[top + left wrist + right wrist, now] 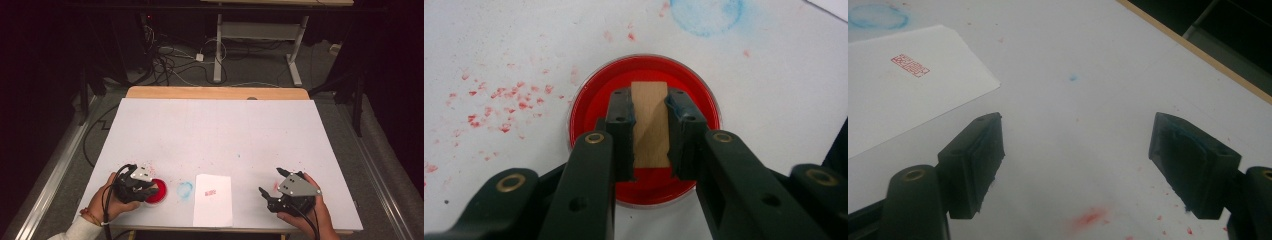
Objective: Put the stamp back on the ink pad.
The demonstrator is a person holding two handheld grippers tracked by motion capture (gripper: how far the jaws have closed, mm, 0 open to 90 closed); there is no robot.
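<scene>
Left gripper: its jaws were closed on the wooden stamp, one pad on each long side of the block, and nothing else was held.
Stamp, handling: it looked light, stiff and hard, so I judged a firm squeeze would not mark it. The bare wood seemed grippy enough; the flat long sides, about midway up, were the sound place to hold, as the pads did here. The lower end was likely wet with ink, so tilting or dragging it could have smeared.
Stamp, look: a pale, plain wooden block, longer than wide, with faint slanting grain and square edges.
Stamp, place: between the left jaws, running out past their tips, with its far end over the middle of the ink pad. Whether it pressed on the pad I could not tell.
Ink pad: a round, bright red dish with a clear rim, lying directly beyond and beneath the left jaws; red specks dotted the table to the left of them.
Blue ring: a faint smudge beyond the jaw tips, to their right.
Paper: a white sheet bearing a small red imprint, lying beyond the right gripper's left jaw.
Right gripper: its jaws stood wide apart and empty, with bare table between them.
</scene>
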